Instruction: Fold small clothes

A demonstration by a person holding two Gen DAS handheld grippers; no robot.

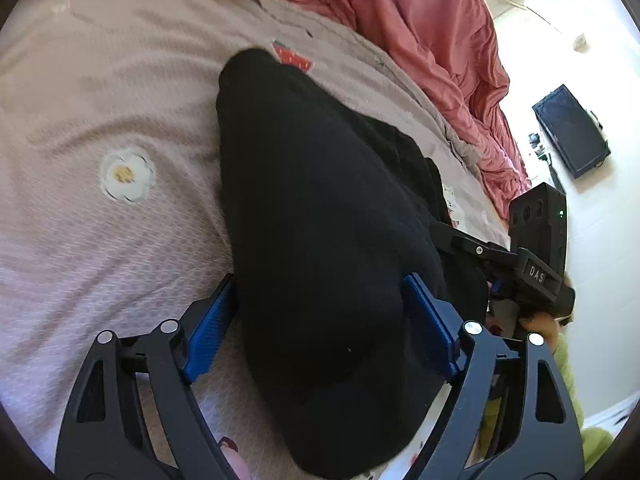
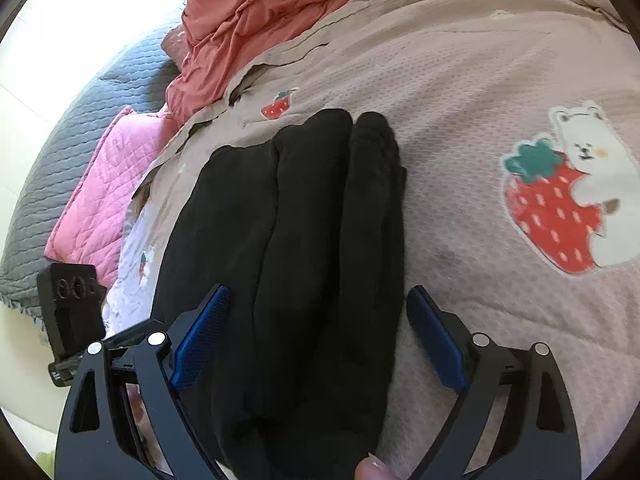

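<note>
A black garment (image 1: pixel 320 248) lies in long folds on a pale pink bedspread (image 1: pixel 100 240). My left gripper (image 1: pixel 320 320) is open, its blue pads (image 1: pixel 212 332) on either side of the cloth's near end, not pinching it. My right gripper (image 2: pixel 320 332) is open too, over the same black garment (image 2: pixel 304 260), with the cloth between and below its blue pads (image 2: pixel 200 344). The right gripper's body also shows at the right of the left wrist view (image 1: pixel 532 268), touching the garment's edge.
The bedspread has a daisy patch (image 1: pixel 126 174) and a strawberry-bear patch (image 2: pixel 568 196). A rumpled red quilt (image 2: pixel 260 12) lies at the far side. A pink quilted pillow (image 2: pixel 100 184) and grey blanket (image 2: pixel 52 152) are at the left. A dark screen (image 1: pixel 572 132) stands on the floor.
</note>
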